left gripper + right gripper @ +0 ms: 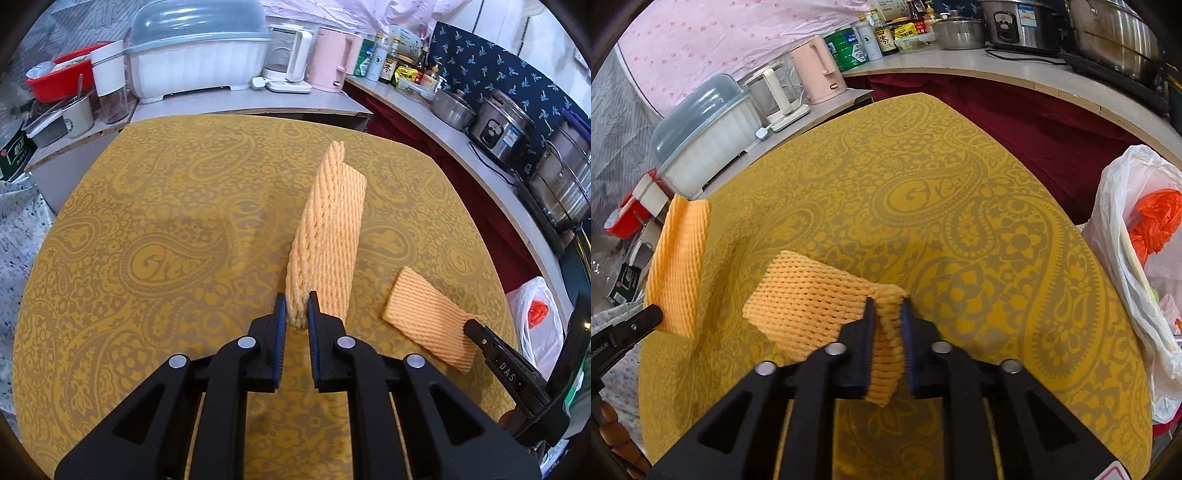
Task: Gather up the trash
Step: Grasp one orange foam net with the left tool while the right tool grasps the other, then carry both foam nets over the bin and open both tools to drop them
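- Left gripper (296,308): jaws clenched on near end of first foam net sleeve (327,236); sleeve stands up off the cloth, tilted away toward far side of table.
- Right gripper (888,314): jaws pinched on one end of second foam net sleeve (809,306); sleeve bunched between the pads, rest extends left, low over the cloth; contact with cloth cannot be told.
- Both sleeves orange, mesh-textured, well apart from each other.
- Table (147,229) under yellow paisley cloth; wide bare stretch left of and beyond first sleeve.
- Right edge of table near second sleeve; beyond it, white plastic bag (1123,236), mouth open, orange plastic inside, just beside table edge.
- Dark red gap between far right table edge and counter (424,110).
- Counter: steel pots, rice cooker (504,129), bottles, pink kettle (330,59).
- Far side: covered dish rack (199,51), white kettle, red basin (61,75).
- Walls: pink dotted sheet, dark blue patterned cloth.
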{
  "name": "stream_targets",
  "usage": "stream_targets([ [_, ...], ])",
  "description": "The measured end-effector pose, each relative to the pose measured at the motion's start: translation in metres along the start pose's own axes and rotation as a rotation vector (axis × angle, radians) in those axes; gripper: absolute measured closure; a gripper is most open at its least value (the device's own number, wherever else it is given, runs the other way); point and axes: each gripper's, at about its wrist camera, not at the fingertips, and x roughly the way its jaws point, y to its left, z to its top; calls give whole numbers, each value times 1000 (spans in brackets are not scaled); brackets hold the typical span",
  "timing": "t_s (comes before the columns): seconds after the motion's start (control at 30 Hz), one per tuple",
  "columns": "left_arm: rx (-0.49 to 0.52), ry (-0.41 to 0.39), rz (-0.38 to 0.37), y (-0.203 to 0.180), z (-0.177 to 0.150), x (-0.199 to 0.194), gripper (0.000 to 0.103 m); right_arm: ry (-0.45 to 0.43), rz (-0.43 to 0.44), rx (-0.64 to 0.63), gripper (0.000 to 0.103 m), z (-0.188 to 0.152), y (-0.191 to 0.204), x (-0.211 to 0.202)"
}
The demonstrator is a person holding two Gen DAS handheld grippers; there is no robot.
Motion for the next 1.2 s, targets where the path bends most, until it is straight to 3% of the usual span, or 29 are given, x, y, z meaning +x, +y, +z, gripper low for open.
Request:
stream_targets([
  [0.3,70,-28,-64,-44,-6,-29,92,-144,23,57,93,5,-23,-70],
  [0.73,265,-78,-217,-167,-27,-77,92,-432,-92,183,93,18,-114,-205],
  [0.97,356,-52,-291,-233,-39,-77,92,-491,-158,282,93,10,-178,-242],
  [1.2,434,-6,-340,-291,-58,-66,92,-484,-212,350,93,0,-228,-246],
])
